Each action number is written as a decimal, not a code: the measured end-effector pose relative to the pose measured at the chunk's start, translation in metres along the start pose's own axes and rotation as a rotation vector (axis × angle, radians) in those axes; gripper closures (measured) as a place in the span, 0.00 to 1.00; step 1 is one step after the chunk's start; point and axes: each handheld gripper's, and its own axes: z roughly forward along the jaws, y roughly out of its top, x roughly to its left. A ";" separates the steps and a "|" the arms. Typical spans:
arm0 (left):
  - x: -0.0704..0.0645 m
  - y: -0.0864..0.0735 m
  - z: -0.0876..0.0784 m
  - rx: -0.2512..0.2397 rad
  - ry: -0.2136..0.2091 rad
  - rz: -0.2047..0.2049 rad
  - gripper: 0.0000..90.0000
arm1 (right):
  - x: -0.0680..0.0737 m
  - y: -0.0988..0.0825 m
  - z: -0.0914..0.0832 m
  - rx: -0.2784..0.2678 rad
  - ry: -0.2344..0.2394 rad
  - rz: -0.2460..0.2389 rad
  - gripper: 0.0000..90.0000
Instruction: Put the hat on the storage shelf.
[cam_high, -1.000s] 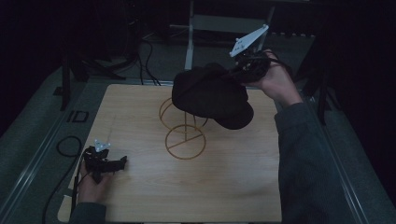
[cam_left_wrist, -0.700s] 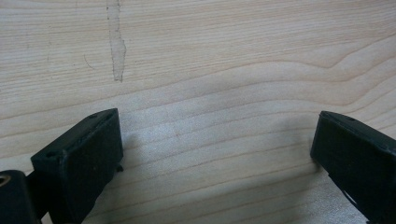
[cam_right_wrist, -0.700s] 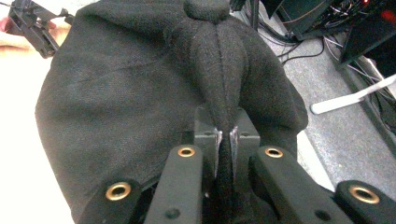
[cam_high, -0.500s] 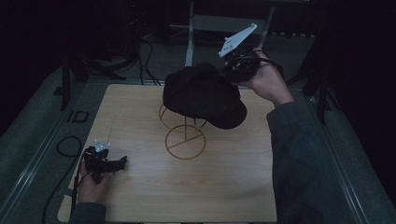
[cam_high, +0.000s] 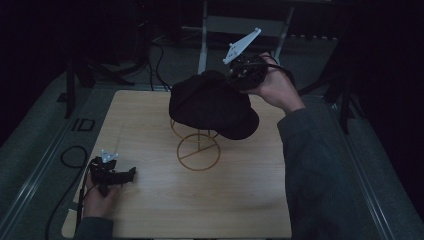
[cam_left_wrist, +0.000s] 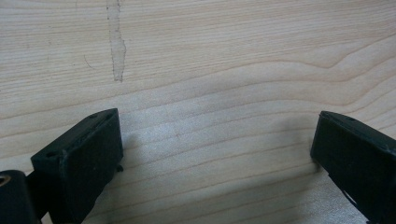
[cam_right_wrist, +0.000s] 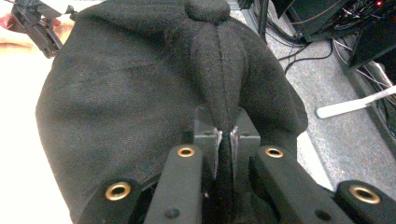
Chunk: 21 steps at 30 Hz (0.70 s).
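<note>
A black cap (cam_high: 210, 105) hangs over a gold wire stand (cam_high: 198, 150) in the middle of the wooden table (cam_high: 240, 200). My right gripper (cam_high: 239, 79) is shut on a pinched fold of the cap's fabric (cam_right_wrist: 219, 70) near its top button (cam_right_wrist: 208, 8), and holds it up at the back right. My left gripper (cam_high: 131, 173) rests on the table at the front left, held by a hand. Its jaws stand wide apart over bare wood (cam_left_wrist: 210, 93) with nothing between them.
The stand's ring base (cam_high: 198, 159) lies flat on the table under the cap. Cables (cam_high: 70, 155) and dark equipment legs (cam_high: 202, 45) lie on the floor around the table. The right forearm in a dark sleeve (cam_high: 310, 165) stretches along the table's right side.
My right gripper has carried the cap to the left and a little higher, over the stand. The left gripper has stayed in place.
</note>
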 end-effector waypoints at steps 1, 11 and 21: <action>0.000 0.000 0.000 0.000 0.000 0.000 0.02 | 0.000 0.000 0.001 0.000 0.001 -0.002 0.94; 0.000 0.000 0.000 -0.001 0.000 -0.001 0.02 | 0.001 0.003 0.008 0.021 0.006 -0.008 0.93; 0.000 0.000 0.000 -0.002 0.000 -0.001 0.02 | 0.002 0.004 0.014 0.038 0.013 -0.011 0.93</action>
